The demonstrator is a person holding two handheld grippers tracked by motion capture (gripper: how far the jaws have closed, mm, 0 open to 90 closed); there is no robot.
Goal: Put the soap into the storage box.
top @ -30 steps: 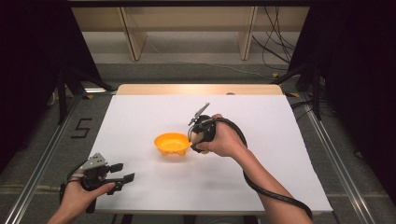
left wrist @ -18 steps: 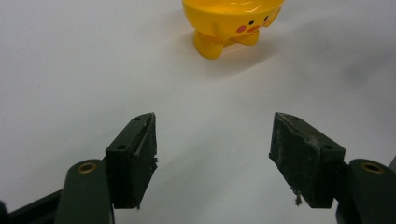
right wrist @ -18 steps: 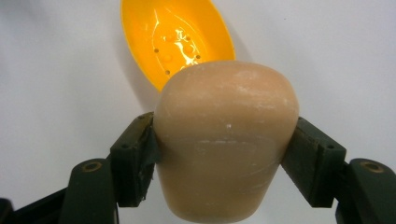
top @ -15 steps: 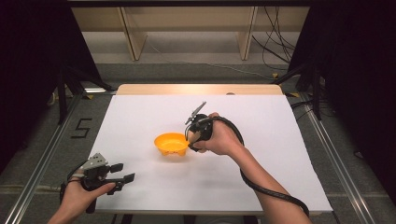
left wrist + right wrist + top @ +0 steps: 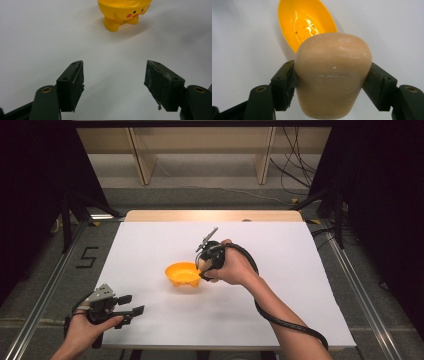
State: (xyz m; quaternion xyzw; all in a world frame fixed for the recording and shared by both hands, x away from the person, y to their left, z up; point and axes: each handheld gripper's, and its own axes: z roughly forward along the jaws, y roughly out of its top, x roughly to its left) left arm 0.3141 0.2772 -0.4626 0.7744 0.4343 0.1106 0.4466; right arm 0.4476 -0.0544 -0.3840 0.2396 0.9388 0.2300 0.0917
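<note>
Right gripper, fingers clamped on a rounded tan, possibly wooden block, hovers beside the glossy orange plastic bowl mid-counter. Left gripper waits wide open, empty, near the counter's front-left corner. Next: lower block into bowl.

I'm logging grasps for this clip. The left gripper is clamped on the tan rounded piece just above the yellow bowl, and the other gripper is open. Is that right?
Not quite: it is the right gripper that is clamped on the tan rounded piece just above the yellow bowl, as the right gripper view shows. The left gripper is the open one.
</note>
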